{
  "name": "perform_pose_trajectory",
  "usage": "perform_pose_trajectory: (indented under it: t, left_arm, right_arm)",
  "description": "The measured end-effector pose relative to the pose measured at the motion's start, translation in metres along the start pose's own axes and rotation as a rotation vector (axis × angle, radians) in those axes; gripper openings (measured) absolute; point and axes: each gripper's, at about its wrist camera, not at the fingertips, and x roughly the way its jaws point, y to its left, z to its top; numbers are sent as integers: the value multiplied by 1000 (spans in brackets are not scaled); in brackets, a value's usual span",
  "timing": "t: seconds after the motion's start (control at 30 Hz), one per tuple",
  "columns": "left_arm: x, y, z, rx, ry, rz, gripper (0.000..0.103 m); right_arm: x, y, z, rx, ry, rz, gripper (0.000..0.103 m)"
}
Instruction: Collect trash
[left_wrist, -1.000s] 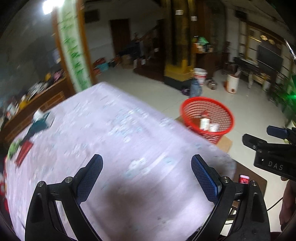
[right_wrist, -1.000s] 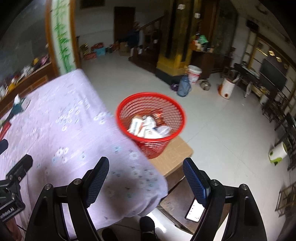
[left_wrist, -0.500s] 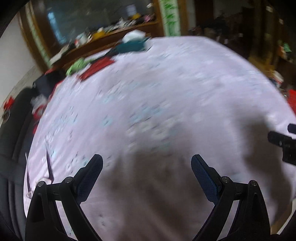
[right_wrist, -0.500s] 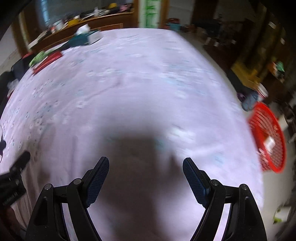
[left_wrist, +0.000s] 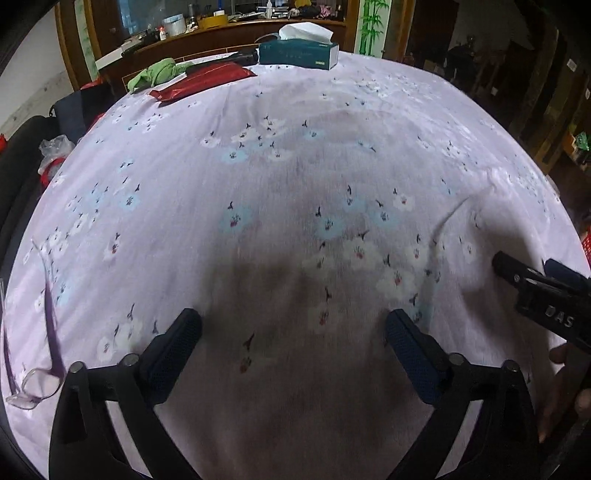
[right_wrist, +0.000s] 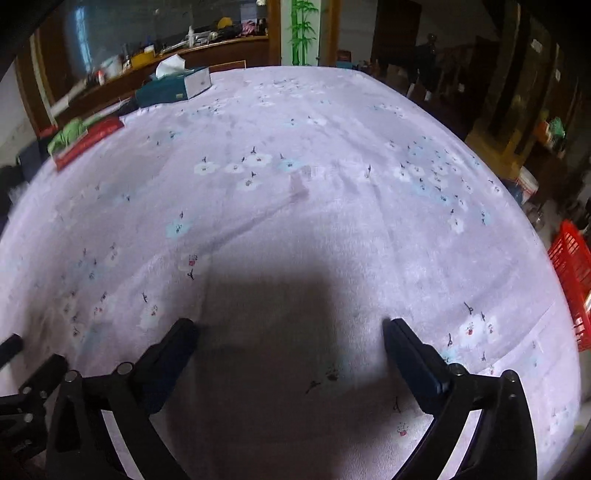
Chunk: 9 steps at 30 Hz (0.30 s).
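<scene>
Two black claws hang side by side over a table (left_wrist: 332, 110) covered in a lilac cloth printed with small white and blue flowers. The left claw (left_wrist: 293, 336) has its blue-padded fingers (left_wrist: 410, 347) spread wide with nothing between them; the right claw (right_wrist: 290, 338) is spread just as wide and is equally empty, and its black body (left_wrist: 543, 291) shows at the right edge of the left wrist view. Both cast a dark shadow on the cloth directly ahead of them.

The trash lies at the table's far edge, well apart from both claws: a flat red packet (left_wrist: 203, 83) with a crumpled green wrapper (left_wrist: 153, 74) touching its far end. Just beside them to the right stands a dark teal tissue box (left_wrist: 297, 53) with a white tissue sticking out of its top. A pair of clear-framed glasses (left_wrist: 35, 384) rests on the cloth near the table's left edge, close to the left claw. In the right wrist view a red mesh basket (right_wrist: 570, 269) stands off the table's right side, only partly in frame. A wooden sideboard (left_wrist: 221, 33) crowded with bottles and containers runs behind the table.
</scene>
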Motion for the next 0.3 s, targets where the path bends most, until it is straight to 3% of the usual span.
perform_pose_trajectory:
  t: [0.3]
  left_arm:
    - [6, -2, 8, -3, -22, 17, 103]
  right_arm:
    - [2, 2, 1, -13, 1, -8, 103]
